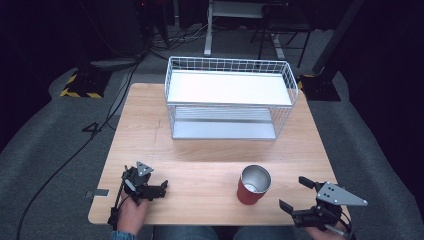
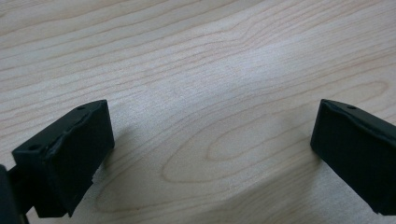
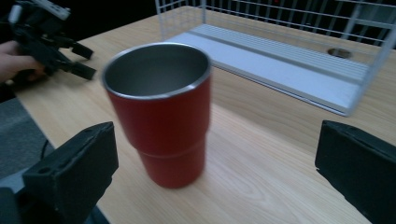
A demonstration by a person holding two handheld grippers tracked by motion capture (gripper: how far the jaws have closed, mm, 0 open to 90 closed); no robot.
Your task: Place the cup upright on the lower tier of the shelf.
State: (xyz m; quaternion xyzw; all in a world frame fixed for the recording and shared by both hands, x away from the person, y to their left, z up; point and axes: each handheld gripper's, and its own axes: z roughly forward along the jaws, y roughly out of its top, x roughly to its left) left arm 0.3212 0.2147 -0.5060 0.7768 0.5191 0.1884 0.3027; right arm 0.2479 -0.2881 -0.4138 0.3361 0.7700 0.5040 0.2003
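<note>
Nearest, both black two-jaw tools, left tool [image 1: 162, 188] and right tool [image 1: 296, 193], gape wide, gripping nothing. A red metal tumbler with steel rim [image 1: 253, 184] stands upright on the pale wooden worktop [image 1: 200, 170], unlabelled. Beyond sits a white wire basket [image 1: 229, 97].

Bare bench [image 1: 200, 170] lies open across the near half, broken by the upright red cup [image 1: 252, 185] near the right tongs [image 1: 296, 195]. Farther back, the white wire basket [image 1: 230, 97] (standing on its side) blocks the middle.
</note>
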